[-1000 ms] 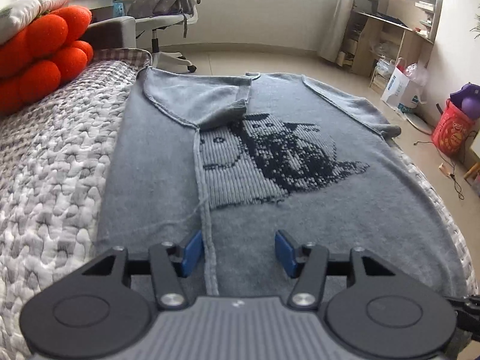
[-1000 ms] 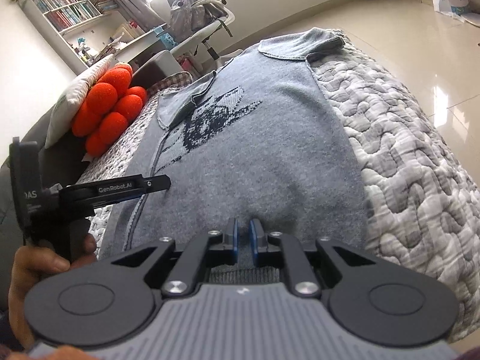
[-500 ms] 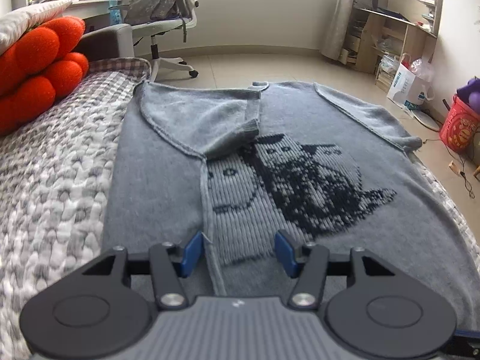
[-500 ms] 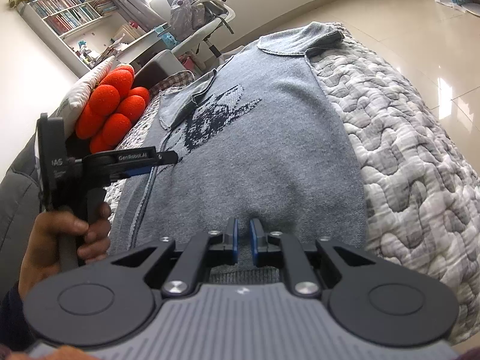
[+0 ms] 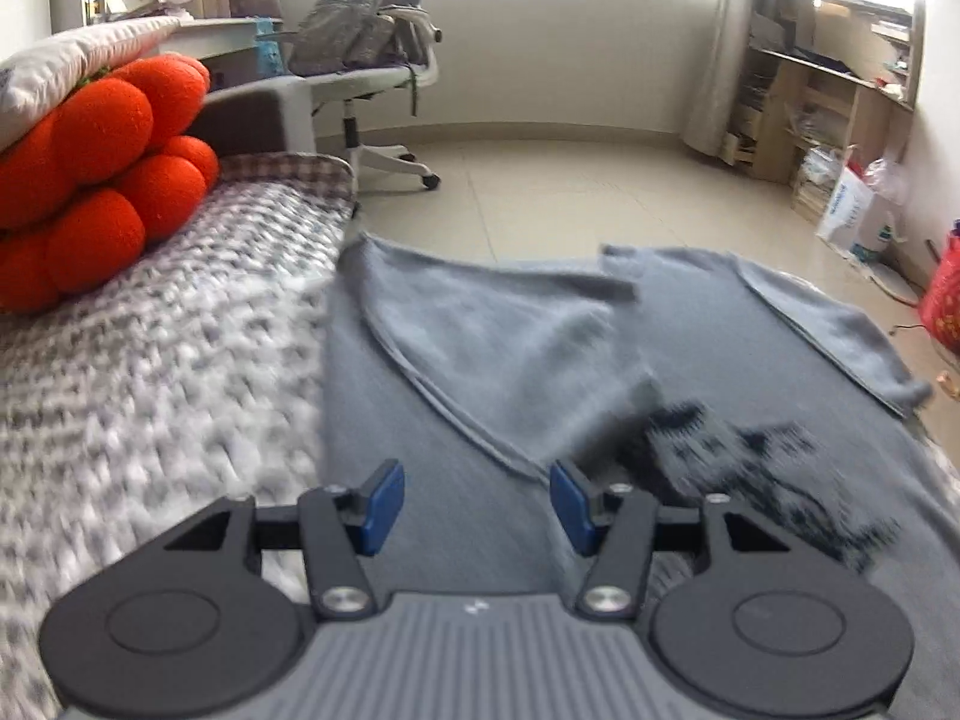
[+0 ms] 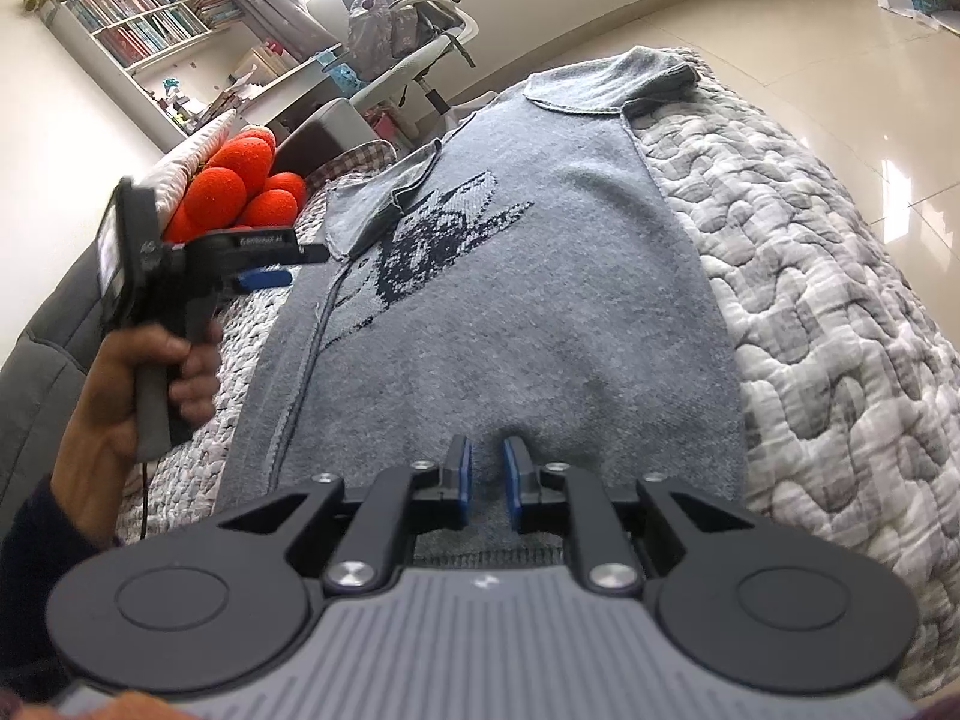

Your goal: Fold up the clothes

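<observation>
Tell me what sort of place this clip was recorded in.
Most likely a home bedroom or study: a grey sweater lies on a quilted bed, with a bookshelf and an office chair nearby.

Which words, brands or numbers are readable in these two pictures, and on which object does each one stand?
"GenRobot.AI" (blurred here, only partly legible): white print on the side of the left gripper, right wrist view.
Blue print on the white bag by the shelves: too blurred to read.
Book spines on the bookshelf: too small to read.
The sweater carries a knitted picture, no letters.
</observation>
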`<state>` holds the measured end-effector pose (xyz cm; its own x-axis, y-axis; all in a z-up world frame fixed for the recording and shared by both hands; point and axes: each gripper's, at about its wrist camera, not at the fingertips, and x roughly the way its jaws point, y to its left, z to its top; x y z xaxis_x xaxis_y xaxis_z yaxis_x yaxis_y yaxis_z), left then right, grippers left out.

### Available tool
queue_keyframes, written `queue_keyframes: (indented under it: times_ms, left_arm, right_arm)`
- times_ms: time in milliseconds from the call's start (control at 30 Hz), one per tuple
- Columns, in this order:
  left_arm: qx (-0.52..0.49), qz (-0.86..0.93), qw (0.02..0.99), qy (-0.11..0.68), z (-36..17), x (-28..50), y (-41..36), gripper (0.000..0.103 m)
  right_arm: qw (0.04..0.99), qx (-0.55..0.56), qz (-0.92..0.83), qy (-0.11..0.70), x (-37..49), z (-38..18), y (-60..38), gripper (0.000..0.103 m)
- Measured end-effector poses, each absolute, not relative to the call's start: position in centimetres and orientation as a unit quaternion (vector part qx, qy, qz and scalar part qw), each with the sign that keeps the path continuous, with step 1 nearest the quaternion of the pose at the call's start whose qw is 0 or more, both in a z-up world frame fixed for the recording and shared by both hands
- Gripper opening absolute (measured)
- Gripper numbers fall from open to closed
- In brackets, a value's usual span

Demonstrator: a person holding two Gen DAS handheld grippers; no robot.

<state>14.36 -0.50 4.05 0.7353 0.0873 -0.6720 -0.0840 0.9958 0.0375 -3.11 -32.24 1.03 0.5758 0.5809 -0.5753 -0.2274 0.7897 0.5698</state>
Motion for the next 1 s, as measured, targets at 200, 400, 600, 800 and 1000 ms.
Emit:
queue_keyframes:
  times_ms: [200, 400, 600, 800, 1000]
  left_arm:
    - [0.014, 0.081, 0.93, 0.359, 4.3, 20.1, 1.6, 0.055]
    - [-0.013, 0.084, 0.929, 0.361, 4.2, 24.6, 2.6, 0.055]
    - [-0.015, 0.097, 0.922, 0.374, 1.8, 28.2, 3.0, 0.055]
    - [-0.007, 0.115, 0.926, 0.36, 1.8, 29.5, 3.1, 0.057]
    - [0.006, 0.132, 0.929, 0.346, 2.9, 27.5, 1.7, 0.055]
  right_arm:
    - [0.861, 0.216, 0.241, 0.393, -3.1, 1.4, -31.8, 0.03]
    - [0.867, 0.227, 0.227, 0.38, -2.8, 2.1, -32.4, 0.031]
    - [0.864, 0.225, 0.228, 0.389, -2.3, 1.9, -32.0, 0.032]
    - [0.863, 0.225, 0.226, 0.393, -2.0, 1.7, -31.9, 0.032]
    - [0.865, 0.22, 0.227, 0.391, -2.0, 1.8, -31.5, 0.035]
